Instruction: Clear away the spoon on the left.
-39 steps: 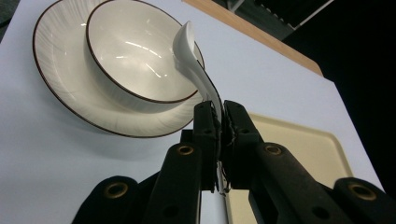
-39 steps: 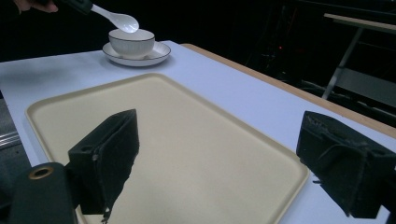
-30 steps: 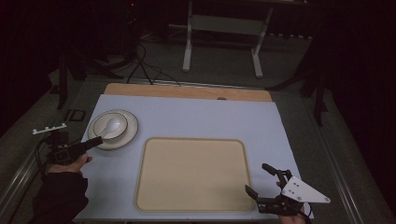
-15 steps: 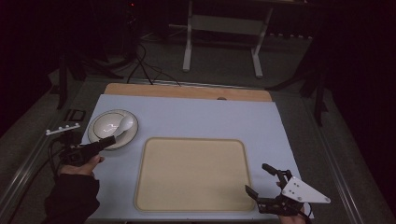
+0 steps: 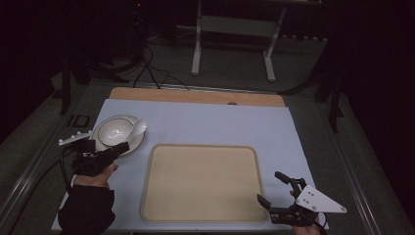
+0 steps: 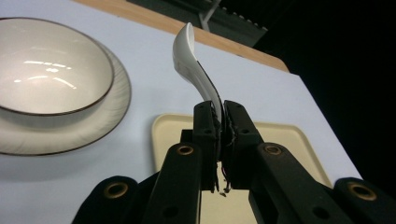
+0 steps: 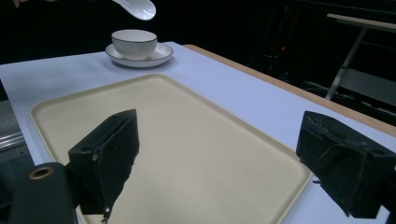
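Left claw (image 5: 123, 146) is clamped on the handle end of the white spoon (image 5: 138, 128), jaws nearly together around it. The spoon hangs in the air over the 3 o'clock edge of the bowl (image 5: 113, 132), its scoop pointing up and away toward 1 o'clock in the high view; in the left gripper view the spoon (image 6: 192, 65) rises steeply from the jaws. The bowl sits on a saucer (image 5: 134, 145) at the worktop's (image 5: 210, 122) 9 o'clock side.

Risks: the grip sits on the very tail of a glazed, curved handle, so the spoon could pivot or slide out and drop onto the bowl rim, maybe chipping it. A low swing toward the tray (image 5: 200, 182) could knock the bowl or drag the saucer. A tilt could also tip the scoop; whether it carries anything, cannot tell.

Right claw (image 5: 275, 188) hovers at the tray's 5 o'clock corner, jaws wide, holding nothing; it stands well apart from the spoon, so a clash looks unlikely.

Versus one second ago: the spoon then lay in the bowl with the left claw at it; now it is lifted clear and shifted toward 3 o'clock. The left hand (image 5: 95, 177) has pulled back toward 6 o'clock. Right claw, tray and bowl are unchanged.
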`<control>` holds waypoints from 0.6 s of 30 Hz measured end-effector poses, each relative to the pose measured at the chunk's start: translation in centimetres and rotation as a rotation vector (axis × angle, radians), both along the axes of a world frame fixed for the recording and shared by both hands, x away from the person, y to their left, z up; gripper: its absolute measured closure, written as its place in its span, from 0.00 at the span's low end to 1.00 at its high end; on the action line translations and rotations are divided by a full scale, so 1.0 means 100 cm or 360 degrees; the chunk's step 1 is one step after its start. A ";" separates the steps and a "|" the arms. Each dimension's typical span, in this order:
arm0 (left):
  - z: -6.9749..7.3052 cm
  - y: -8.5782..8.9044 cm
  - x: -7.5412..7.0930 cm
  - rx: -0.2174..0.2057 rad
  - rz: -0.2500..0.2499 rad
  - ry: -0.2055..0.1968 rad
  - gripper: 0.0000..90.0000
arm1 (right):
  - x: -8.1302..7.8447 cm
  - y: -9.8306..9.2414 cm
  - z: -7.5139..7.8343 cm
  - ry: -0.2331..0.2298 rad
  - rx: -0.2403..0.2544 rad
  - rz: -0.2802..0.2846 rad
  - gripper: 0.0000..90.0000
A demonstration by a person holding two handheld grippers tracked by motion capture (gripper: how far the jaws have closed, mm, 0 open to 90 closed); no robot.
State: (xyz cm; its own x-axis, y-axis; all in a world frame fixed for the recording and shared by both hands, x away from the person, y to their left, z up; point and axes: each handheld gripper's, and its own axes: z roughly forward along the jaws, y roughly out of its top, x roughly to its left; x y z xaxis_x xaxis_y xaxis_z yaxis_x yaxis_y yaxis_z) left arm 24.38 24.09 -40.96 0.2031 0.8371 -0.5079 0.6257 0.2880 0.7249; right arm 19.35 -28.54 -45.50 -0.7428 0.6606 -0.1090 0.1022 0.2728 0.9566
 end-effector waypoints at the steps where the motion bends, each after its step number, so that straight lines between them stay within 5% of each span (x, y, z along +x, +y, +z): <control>1: 0.001 -0.001 -0.001 -0.0005 -0.0008 -0.0006 0.95 | 0.000 0.000 0.000 0.0002 0.0001 0.0000 0.15; 18: 0.006 -0.027 -0.012 0.0074 -0.0031 -0.0036 0.95 | 0.000 0.000 0.000 -0.0006 0.0000 -0.0006 0.15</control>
